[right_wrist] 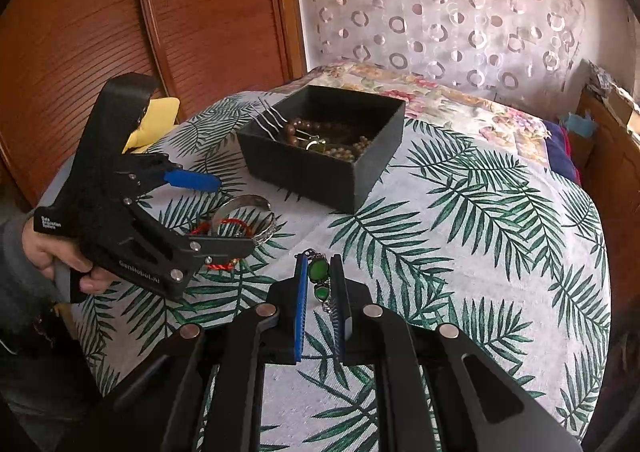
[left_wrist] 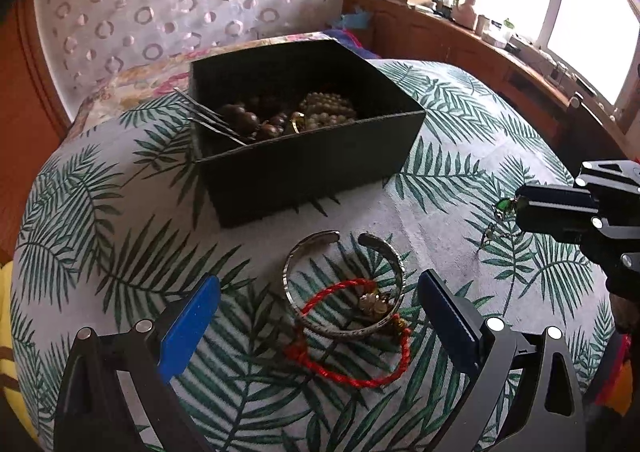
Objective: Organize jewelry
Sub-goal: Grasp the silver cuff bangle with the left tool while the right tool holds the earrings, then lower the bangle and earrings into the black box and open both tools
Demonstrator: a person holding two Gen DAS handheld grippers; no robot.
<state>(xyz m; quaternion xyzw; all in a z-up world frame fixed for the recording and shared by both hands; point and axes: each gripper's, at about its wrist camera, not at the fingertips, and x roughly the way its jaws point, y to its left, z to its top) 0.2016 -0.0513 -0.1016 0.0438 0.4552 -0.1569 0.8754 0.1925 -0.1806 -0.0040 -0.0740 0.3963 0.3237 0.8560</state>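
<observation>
Black card box [left_wrist: 304,168], open-topped, toward the far edge of the leaf-printed bedspread [left_wrist: 460,140], already loaded with brown wooden beads [left_wrist: 244,120], pale pearl-like beads [left_wrist: 328,110] and thin metal hairpins [left_wrist: 208,118] leaning over its left wall. Nearer, seen from the left wrist: open silver cuff bangle [left_wrist: 344,284] lying flat, red braided cord bracelet [left_wrist: 352,336] with a small gold charm threaded through and under it. Left gripper [left_wrist: 320,320] spread wide, blue pads either side of that pair, gripping nothing. At the right edge of this view, right gripper [left_wrist: 516,208] with a green glint at its tip.

From the right wrist: right gripper [right_wrist: 320,276] nearly closed, pinching a green-stone link bracelet [right_wrist: 320,280] (some links trailing back between the pads). Box ahead and slightly left, well apart.

Best done by carrying the green piece level over the box rim, lowering inside before letting go, avoiding the hairpins. For the left, closing on the cuff alone likely drags the tangled cord; better to take both together.
</observation>
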